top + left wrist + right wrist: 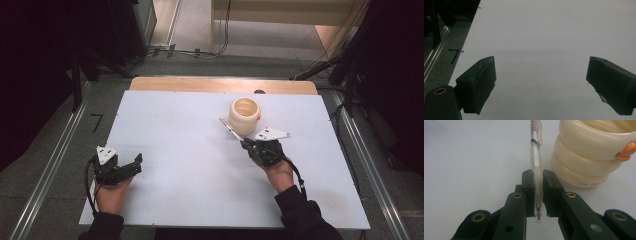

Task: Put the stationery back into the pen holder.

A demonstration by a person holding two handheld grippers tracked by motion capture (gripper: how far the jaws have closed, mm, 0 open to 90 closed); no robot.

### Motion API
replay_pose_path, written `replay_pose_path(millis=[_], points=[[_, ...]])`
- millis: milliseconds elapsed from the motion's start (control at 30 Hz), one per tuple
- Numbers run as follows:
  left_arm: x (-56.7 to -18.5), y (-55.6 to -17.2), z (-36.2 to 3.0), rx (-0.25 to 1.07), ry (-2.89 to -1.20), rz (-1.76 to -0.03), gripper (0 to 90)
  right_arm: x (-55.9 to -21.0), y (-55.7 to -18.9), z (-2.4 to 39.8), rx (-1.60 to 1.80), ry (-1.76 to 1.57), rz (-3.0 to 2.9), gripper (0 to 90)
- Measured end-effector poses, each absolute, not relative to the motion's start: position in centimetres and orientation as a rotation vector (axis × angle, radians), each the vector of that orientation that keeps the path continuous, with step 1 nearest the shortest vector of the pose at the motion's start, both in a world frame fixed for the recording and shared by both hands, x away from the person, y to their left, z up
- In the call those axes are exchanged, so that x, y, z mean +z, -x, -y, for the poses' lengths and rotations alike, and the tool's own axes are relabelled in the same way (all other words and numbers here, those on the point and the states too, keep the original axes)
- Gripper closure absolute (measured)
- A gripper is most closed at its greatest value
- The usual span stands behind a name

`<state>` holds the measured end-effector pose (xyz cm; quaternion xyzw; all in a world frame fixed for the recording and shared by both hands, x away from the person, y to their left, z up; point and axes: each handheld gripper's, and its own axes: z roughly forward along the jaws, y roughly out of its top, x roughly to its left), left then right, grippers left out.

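Right tool clamped on my pen, gripped near its tip so the barrel points forward | pen held above the tabletop, just beside the cup, I judge for dropping in | left tool wide open, empty, parked clear.

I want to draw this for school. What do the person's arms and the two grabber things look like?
Each hand-held gripper is black with two chunky, blocky jaws: the left hand-held gripper and the right hand-held gripper. Each carries a grey three-cornered plate on top with small dark holes. Brass-coloured rings sit in the jaw arms. A black cable trails from each. The person wears dark sleeves.
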<state>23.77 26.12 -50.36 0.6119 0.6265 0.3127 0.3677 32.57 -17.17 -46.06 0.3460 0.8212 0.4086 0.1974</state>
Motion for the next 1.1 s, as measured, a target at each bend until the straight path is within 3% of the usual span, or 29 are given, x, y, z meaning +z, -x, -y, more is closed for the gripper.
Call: replay_pose_path(millis=[1100], points=[[-50.4, -23.8, -26.1, 0.804, -1.578, -1.610, 9.9, -44.0, -33.8, 19.8, 1.185, -1.050, -2.185, 78.1]])
